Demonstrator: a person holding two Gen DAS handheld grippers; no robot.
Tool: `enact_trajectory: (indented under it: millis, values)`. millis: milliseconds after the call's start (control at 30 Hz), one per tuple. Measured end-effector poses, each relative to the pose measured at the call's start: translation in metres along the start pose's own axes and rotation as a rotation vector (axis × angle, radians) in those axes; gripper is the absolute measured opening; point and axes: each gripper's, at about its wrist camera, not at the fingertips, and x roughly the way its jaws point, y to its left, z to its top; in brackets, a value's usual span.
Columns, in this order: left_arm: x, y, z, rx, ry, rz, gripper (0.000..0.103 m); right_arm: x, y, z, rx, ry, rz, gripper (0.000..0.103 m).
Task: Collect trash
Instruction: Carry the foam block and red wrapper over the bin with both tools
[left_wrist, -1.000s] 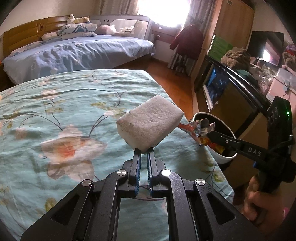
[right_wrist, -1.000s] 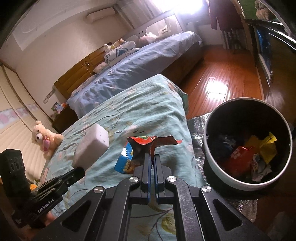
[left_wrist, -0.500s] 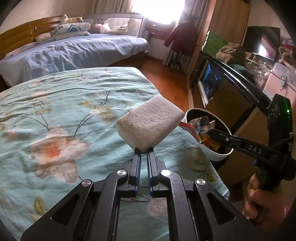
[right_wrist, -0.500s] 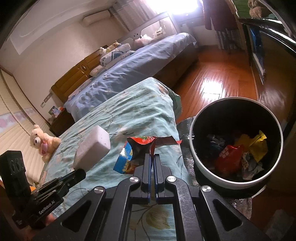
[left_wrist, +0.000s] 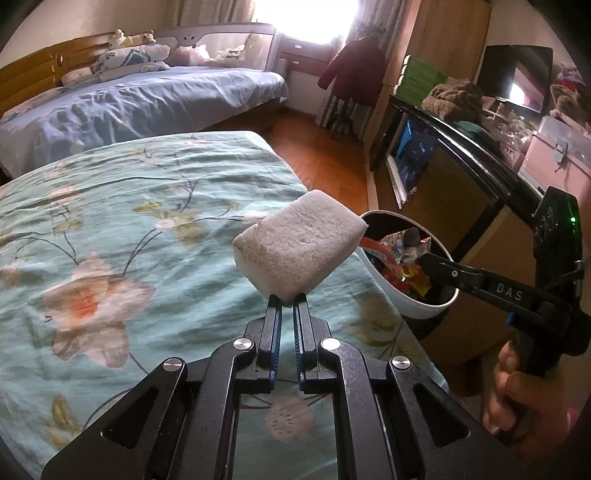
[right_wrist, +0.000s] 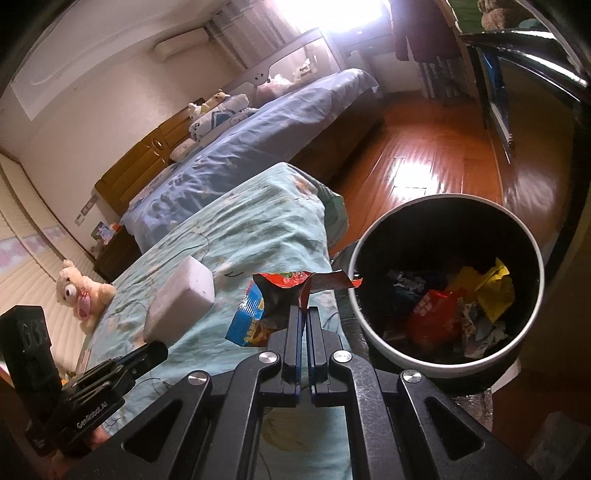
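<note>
My left gripper is shut on a white foam block and holds it above the floral bed cover; the block also shows in the right wrist view. My right gripper is shut on a red and blue snack wrapper, held over the bed's edge just left of the white trash bin. In the left wrist view the right gripper reaches over the bin, which holds several wrappers.
The turquoise floral bed cover fills the left. A second bed with blue sheets lies behind. A dark cabinet stands right of the bin. A teddy bear sits at the far left. Wooden floor lies beyond the bin.
Both grippers have moved toward the bin with their loads. The bin looms larger and nearer in the right wrist view.
</note>
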Motion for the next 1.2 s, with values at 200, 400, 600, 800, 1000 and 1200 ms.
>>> enact_trajectory:
  millis: [200, 400, 600, 800, 1000, 1200]
  values:
    - [0.004, -0.013, 0.002, 0.019, 0.004, -0.015, 0.006, -0.003, -0.010, 0.001, 0.020, -0.006, -0.010, 0.002]
    - [0.008, -0.023, 0.003, 0.037, 0.009, -0.026, 0.006, -0.007, -0.020, 0.001, 0.034, -0.012, -0.020, 0.002]
    - [0.013, -0.034, 0.004, 0.054, 0.019, -0.038, 0.006, -0.013, -0.029, 0.002, 0.050, -0.022, -0.028, 0.002]
    - [0.018, -0.045, 0.006, 0.070, 0.026, -0.048, 0.006, -0.018, -0.037, 0.004, 0.063, -0.032, -0.037, 0.002]
    - [0.023, -0.054, 0.008, 0.088, 0.031, -0.057, 0.006, -0.021, -0.045, 0.006, 0.078, -0.040, -0.045, 0.002]
    - [0.027, -0.063, 0.009, 0.103, 0.038, -0.063, 0.006, -0.023, -0.054, 0.007, 0.092, -0.046, -0.052, 0.002]
